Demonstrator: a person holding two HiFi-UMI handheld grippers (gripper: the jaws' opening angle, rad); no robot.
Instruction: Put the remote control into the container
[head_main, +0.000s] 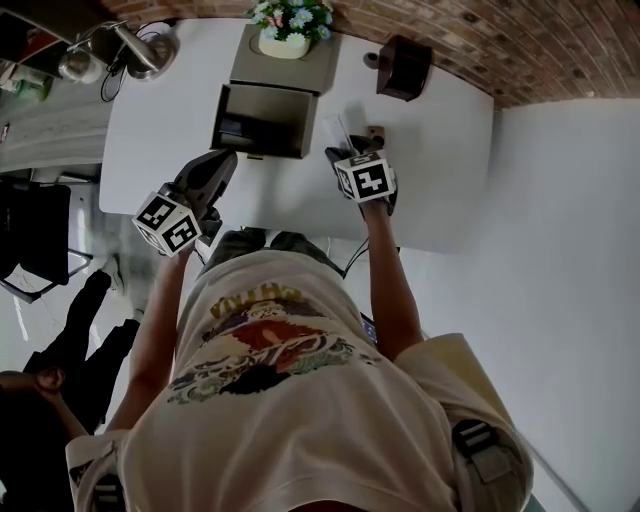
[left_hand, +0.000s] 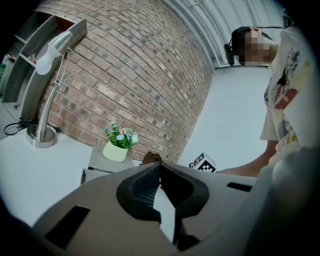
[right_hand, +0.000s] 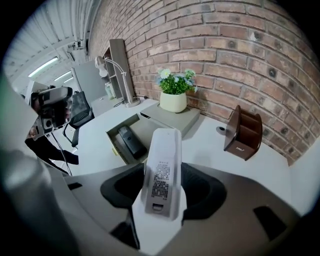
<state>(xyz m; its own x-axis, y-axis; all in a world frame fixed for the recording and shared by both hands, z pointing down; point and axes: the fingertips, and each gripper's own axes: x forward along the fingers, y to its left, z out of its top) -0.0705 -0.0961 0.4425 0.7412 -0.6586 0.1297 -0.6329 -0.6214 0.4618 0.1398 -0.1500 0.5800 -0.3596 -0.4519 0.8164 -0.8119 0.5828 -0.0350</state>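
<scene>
Remote control (right_hand: 163, 160) in right gripper (right_hand: 162, 192) jaws

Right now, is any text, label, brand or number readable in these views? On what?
Nothing legible.
white remote control: printed label block, too small to read.
brown holder: small white print at its base, blurred.
shirt: lettering, unreadable.

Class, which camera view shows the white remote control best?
Right gripper view: the white remote control fills the centre, label visible, in the right tongs. Head view shows a pale sliver; left gripper view, nothing.
</scene>
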